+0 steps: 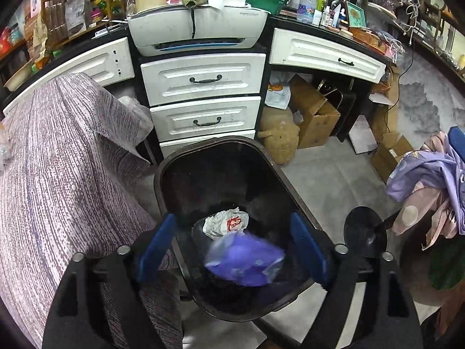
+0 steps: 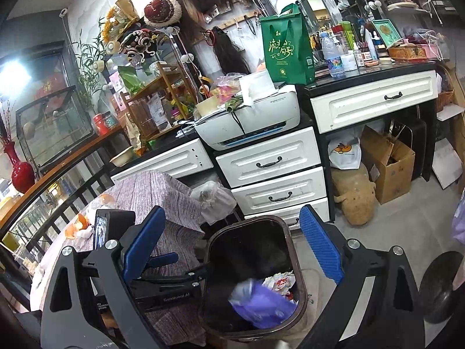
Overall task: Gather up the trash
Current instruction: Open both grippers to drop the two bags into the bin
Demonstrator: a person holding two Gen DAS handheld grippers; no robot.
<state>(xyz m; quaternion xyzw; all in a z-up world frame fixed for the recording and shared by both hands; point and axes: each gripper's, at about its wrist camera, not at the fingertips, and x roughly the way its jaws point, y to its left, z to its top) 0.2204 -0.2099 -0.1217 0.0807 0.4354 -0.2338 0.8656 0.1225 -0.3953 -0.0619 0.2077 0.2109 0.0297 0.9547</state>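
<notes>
At the bottom centre of both views stands the dark plastic trash bin [image 1: 229, 232]. Inside it, a blurred purple plastic wrapper [image 1: 245, 258] lies beside a crumpled white paper with red print [image 1: 226, 222]. The left gripper [image 1: 232, 247] hangs over the bin, spread wide, holding nothing. The right gripper [image 2: 232, 244] is likewise wide apart and bare.

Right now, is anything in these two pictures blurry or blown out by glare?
Left wrist view: the purple wrapper over the trash bin is smeared by motion blur, while the white crumpled wrapper and the drawers are sharp. Right wrist view: the purple wrapper is blurred again, and a lamp at far left is blown out white.
</notes>
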